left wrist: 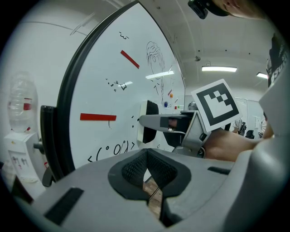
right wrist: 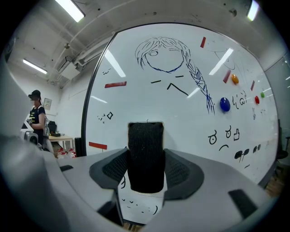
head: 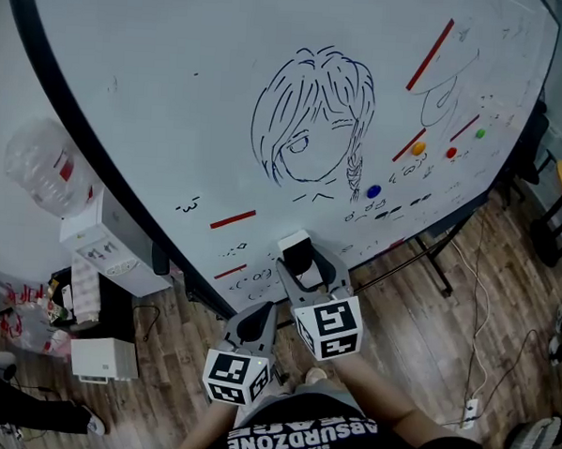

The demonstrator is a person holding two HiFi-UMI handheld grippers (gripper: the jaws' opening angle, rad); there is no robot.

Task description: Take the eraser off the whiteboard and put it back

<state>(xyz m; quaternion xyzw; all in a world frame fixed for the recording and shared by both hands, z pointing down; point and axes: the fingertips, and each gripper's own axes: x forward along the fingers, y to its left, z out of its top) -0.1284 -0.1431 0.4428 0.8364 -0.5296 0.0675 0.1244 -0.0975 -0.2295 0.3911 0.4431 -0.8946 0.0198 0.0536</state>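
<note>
The eraser [head: 296,246] against the whiteboard [head: 175,91], between right gripper [head: 304,267] fingers [right wrist: 181,170]; left gripper [head: 255,323] just lower-left.

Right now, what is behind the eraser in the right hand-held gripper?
The whiteboard, with small black doodles showing below the eraser that the right hand-held gripper grips. The board patch directly behind it is covered.

- water cooler [head: 111,247] off to the left, jug [head: 42,167] sitting on top
- wood floor [head: 416,339] with a power strip [head: 470,408] lying on it
- person in a cap [right wrist: 36,115] standing way in the back
</note>
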